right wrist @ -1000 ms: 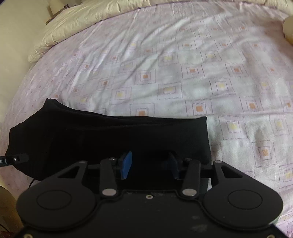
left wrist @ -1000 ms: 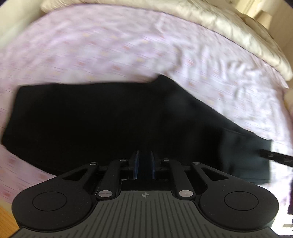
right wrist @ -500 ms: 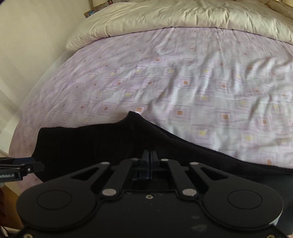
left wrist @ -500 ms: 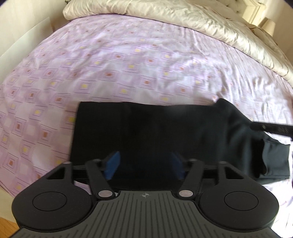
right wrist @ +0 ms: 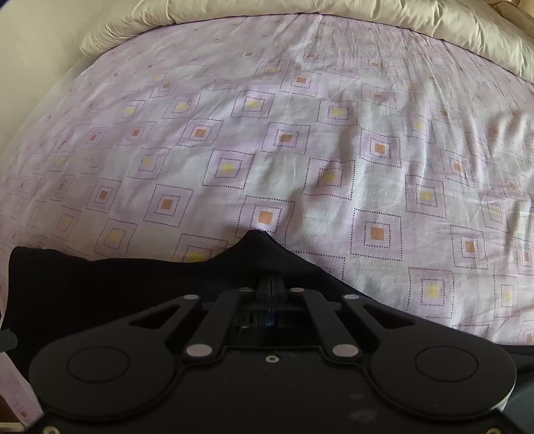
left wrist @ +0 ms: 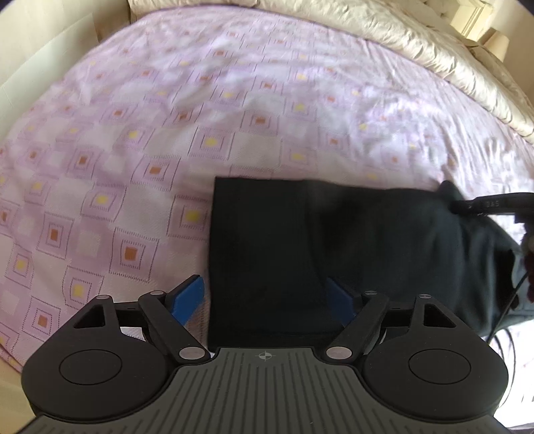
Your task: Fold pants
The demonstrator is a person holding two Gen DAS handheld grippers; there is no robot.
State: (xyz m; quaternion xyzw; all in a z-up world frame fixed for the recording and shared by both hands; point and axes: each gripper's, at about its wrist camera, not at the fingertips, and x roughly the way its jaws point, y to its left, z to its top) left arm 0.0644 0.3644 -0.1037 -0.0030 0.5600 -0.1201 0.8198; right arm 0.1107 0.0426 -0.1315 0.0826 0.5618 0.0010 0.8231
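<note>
The black pants (left wrist: 333, 240) lie folded lengthwise on the lilac patterned bed sheet (left wrist: 150, 133). My left gripper (left wrist: 265, 298) is open, its blue pads on either side of the pants' near left corner. My right gripper (right wrist: 271, 283) is shut on the pants (right wrist: 133, 283), pinching a fold that rises to a peak just ahead of the fingers. In the left wrist view the right gripper's tip (left wrist: 490, 203) shows at the pants' far right end.
A cream duvet (left wrist: 400, 36) is bunched along the far side of the bed, also in the right wrist view (right wrist: 367, 20). A pale wall (left wrist: 40, 50) borders the bed at left. The bed's near edge runs just below both grippers.
My left gripper opened and moved toward the pants' left end. My right gripper closed on the pants and lifted a fold into a peak.
</note>
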